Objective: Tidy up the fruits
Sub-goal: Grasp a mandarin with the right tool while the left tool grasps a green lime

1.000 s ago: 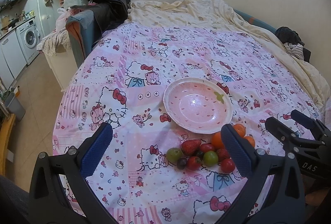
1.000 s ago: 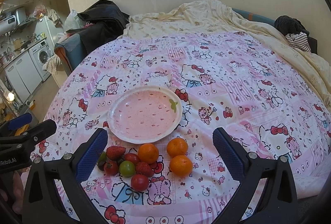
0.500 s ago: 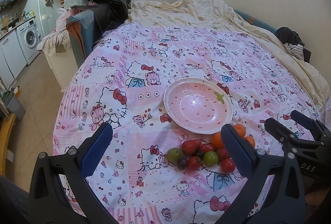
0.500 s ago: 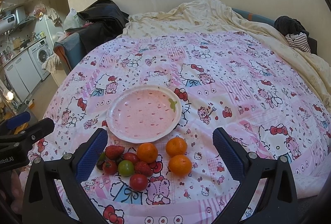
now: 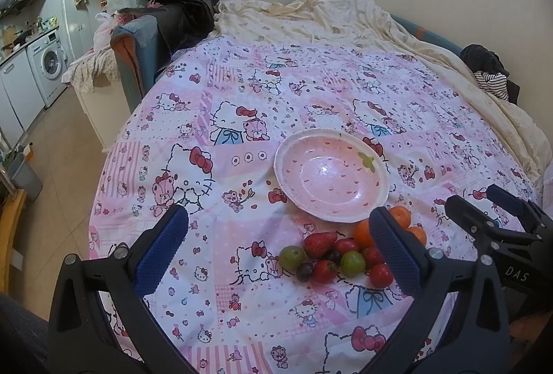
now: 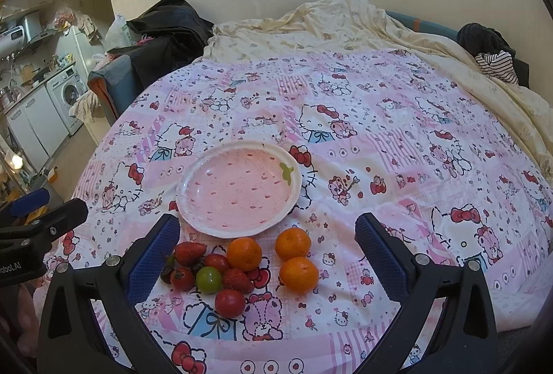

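Fruits (image 6: 242, 265) cluster just beside plate (image 6: 185, 201) rim.

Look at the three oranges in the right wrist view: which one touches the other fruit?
The left orange. It presses against the strawberries and tomatoes, while the upper right orange and lower right orange sit apart on the cloth.

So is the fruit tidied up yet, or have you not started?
Not started yet. The pink plate is empty. All the fruit sits on the cloth beside it: three oranges, strawberries, tomatoes and a green fruit. The right gripper and left gripper are both open and hold nothing. Everything is left to sort.
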Motion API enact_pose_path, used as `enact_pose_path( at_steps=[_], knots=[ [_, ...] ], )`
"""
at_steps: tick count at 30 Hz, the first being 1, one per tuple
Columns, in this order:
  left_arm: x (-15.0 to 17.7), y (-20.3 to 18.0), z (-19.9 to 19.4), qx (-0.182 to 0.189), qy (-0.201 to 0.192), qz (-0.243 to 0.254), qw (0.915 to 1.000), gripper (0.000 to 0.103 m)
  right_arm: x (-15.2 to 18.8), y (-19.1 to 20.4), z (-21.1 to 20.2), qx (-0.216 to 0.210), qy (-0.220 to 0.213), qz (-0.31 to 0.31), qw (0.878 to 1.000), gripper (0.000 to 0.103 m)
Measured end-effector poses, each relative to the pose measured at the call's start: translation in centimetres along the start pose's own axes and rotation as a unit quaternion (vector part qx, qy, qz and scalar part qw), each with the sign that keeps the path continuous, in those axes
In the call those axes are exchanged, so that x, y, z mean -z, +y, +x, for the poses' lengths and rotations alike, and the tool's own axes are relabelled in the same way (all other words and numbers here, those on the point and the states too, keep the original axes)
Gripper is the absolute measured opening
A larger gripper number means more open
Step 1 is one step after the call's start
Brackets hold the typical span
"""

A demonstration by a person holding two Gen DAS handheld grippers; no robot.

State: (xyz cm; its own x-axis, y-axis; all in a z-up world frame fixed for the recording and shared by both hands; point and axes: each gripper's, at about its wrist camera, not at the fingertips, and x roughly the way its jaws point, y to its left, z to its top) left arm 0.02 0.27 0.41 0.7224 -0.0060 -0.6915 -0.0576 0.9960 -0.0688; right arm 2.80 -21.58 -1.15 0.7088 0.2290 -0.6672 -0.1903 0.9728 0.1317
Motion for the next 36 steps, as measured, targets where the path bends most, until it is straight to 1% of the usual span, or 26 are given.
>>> enact_pose_path(
  at_steps=[4, 6, 10, 13, 14, 15, 16, 17, 18, 19, 20, 22, 24, 26, 28, 30, 31, 32, 33, 36],
  knots=[
    [-0.1, 0.2, 0.4, -0.009, 0.008, 0.001, 0.9999, 0.103, 0.1, -0.7, 0.3, 0.001, 0.013, 0.007, 1.000, 0.103],
    [-0.2, 0.7, 0.9, -0.010, 0.022, -0.003, 0.9997, 0.103, -0.1, -1.1, 0.5, -0.003, 0.021, 0.015, 1.000, 0.103],
    [-0.5, 2.3, 2.6, -0.025, 0.059, -0.028, 0.9975, 0.103, -0.9, -3.7, 1.5, -0.019, 0.059, 0.060, 0.996, 0.103],
    [-0.5, 3.9, 3.8, -0.037, 0.088, -0.062, 0.9935, 0.103, -1.2, -6.3, 3.1, -0.010, 0.099, 0.095, 0.991, 0.103],
    [-0.3, 4.3, 4.1, -0.038, 0.095, -0.070, 0.9923, 0.103, -1.1, -7.2, 4.0, -0.008, 0.122, 0.106, 0.987, 0.103],
    [-0.1, 4.6, 4.5, -0.041, 0.106, -0.078, 0.9905, 0.103, -1.0, -8.1, 5.2, -0.015, 0.153, 0.119, 0.981, 0.103],
    [0.1, 4.8, 4.8, -0.042, 0.113, -0.080, 0.9894, 0.103, -0.6, -8.7, 6.2, -0.025, 0.180, 0.130, 0.975, 0.101],
    [0.4, 4.8, 5.2, -0.041, 0.125, -0.081, 0.9880, 0.103, -0.2, -9.0, 7.1, -0.034, 0.207, 0.138, 0.968, 0.096],
    [0.6, 4.7, 5.6, -0.039, 0.136, -0.082, 0.9866, 0.103, 0.2, -9.3, 8.1, -0.046, 0.234, 0.145, 0.960, 0.085],
    [0.7, 4.7, 5.8, -0.037, 0.143, -0.083, 0.9856, 0.103, 1.1, -9.5, 9.6, -0.064, 0.271, 0.159, 0.947, 0.081],
    [0.7, 4.6, 6.0, -0.035, 0.147, -0.082, 0.9850, 0.103, 1.7, -9.3, 10.3, -0.072, 0.293, 0.167, 0.939, 0.075],
    [0.9, 4.4, 6.2, -0.038, 0.153, -0.076, 0.9846, 0.103, 2.8, -8.6, 11.5, -0.083, 0.324, 0.166, 0.928, 0.068],
    [1.0, 4.4, 6.4, -0.037, 0.160, -0.077, 0.9834, 0.103, 3.3, -7.5, 12.2, -0.086, 0.338, 0.147, 0.926, 0.067],
    [1.2, 4.5, 6.7, -0.038, 0.169, -0.080, 0.9817, 0.103, 3.3, -6.4, 12.8, -0.085, 0.343, 0.123, 0.927, 0.064],
    [1.4, 4.7, 7.1, -0.040, 0.181, -0.081, 0.9794, 0.102, 3.4, -5.8, 13.3, -0.074, 0.348, 0.101, 0.929, 0.058],
    [1.6, 4.8, 7.5, -0.042, 0.192, -0.082, 0.9770, 0.098, 3.6, -5.5, 13.9, -0.061, 0.351, 0.086, 0.931, 0.057],
    [1.8, 4.9, 7.8, -0.042, 0.198, -0.083, 0.9757, 0.097, 3.7, -5.3, 13.9, -0.054, 0.350, 0.077, 0.932, 0.053],
    [2.0, 5.0, 8.1, -0.043, 0.208, -0.083, 0.9736, 0.094, 3.6, -5.1, 14.2, -0.051, 0.350, 0.069, 0.933, 0.048],
    [2.1, 5.0, 8.4, -0.041, 0.214, -0.085, 0.9724, 0.089, 3.6, -5.0, 14.2, -0.050, 0.349, 0.062, 0.934, 0.045],
    [2.2, 4.7, 9.6, -0.018, 0.245, -0.095, 0.9648, 0.074, 3.4, -5.2, 13.9, -0.056, 0.340, 0.060, 0.937, 0.044]
  ],
)
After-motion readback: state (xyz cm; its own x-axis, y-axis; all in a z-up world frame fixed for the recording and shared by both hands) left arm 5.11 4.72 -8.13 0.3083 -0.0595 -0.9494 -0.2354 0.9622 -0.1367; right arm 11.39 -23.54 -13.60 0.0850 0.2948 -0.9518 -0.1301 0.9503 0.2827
